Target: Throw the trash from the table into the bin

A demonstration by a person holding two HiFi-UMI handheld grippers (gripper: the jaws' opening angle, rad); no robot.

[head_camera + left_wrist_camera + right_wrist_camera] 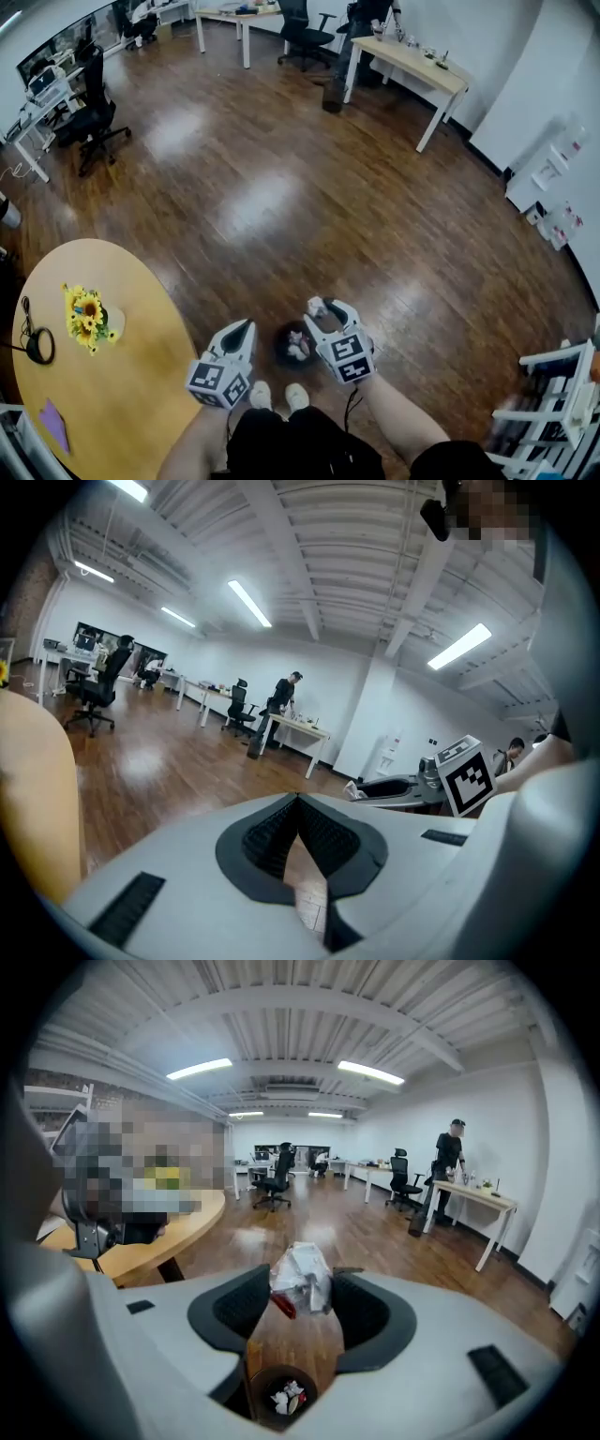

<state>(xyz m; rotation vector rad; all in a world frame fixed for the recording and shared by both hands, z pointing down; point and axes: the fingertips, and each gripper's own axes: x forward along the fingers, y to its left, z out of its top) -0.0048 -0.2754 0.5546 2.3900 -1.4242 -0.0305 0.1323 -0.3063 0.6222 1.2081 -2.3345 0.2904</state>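
My right gripper (326, 309) is shut on a crumpled white and red wrapper (314, 306), pinched at its fingertips. In the right gripper view the wrapper (302, 1279) sits between the dark pads, with the small round dark bin (284, 1396) below it on the floor. That bin (295, 345) stands in front of my feet between the two grippers and has crumpled trash inside. My left gripper (242, 328) is left of the bin, shut and empty. Its pads (309, 836) meet at the tip in the left gripper view, where the right gripper (375, 787) shows off to the right.
The round yellow table (141, 375) is at my left, with sunflowers (86, 319), black headphones (37, 345) and a purple sheet (53, 422). A white rack (553, 394) stands at the right. Desks, office chairs and a person (452, 1162) are far across the wooden floor.
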